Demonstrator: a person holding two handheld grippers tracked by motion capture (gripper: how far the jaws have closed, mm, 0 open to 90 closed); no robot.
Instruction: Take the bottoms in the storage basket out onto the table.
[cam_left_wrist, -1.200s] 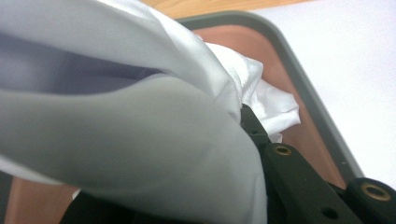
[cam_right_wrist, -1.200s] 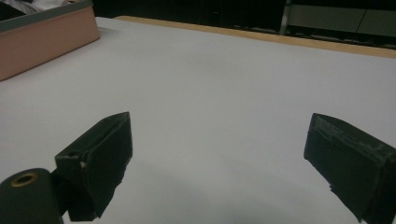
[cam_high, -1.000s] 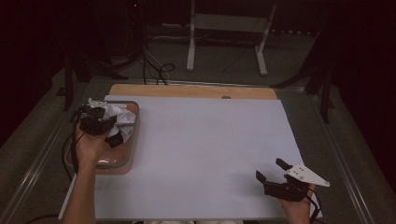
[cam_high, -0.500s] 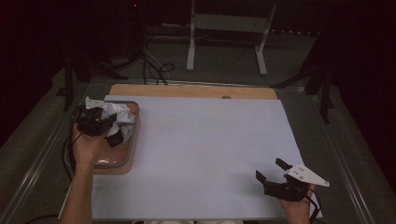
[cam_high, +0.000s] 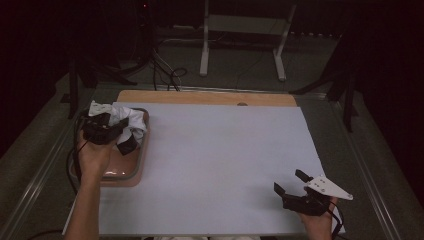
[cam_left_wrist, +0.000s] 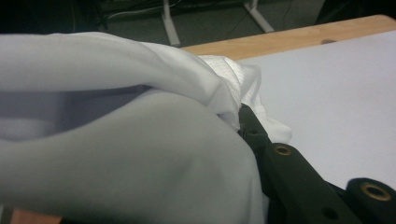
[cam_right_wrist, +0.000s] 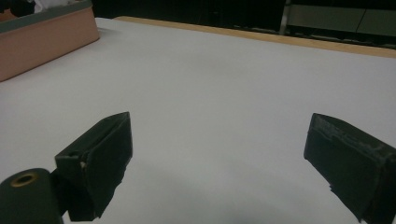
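Left gripper (cam_high: 120, 136) clamping white cloth (cam_high: 131, 122), seemingly lifted slightly above tray (cam_high: 131, 176); right gripper (cam_high: 292, 183) wide, unmoved.

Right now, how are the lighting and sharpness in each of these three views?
High view: dim, the room behind nearly black, the white sheet evenly lit without glare. Left gripper view: the white cloth sits so close to the lens that it is soft and out of focus, the table edge behind sharper. Right gripper view: the right claw is dark and slightly soft, casting a faint shadow on the sheet.
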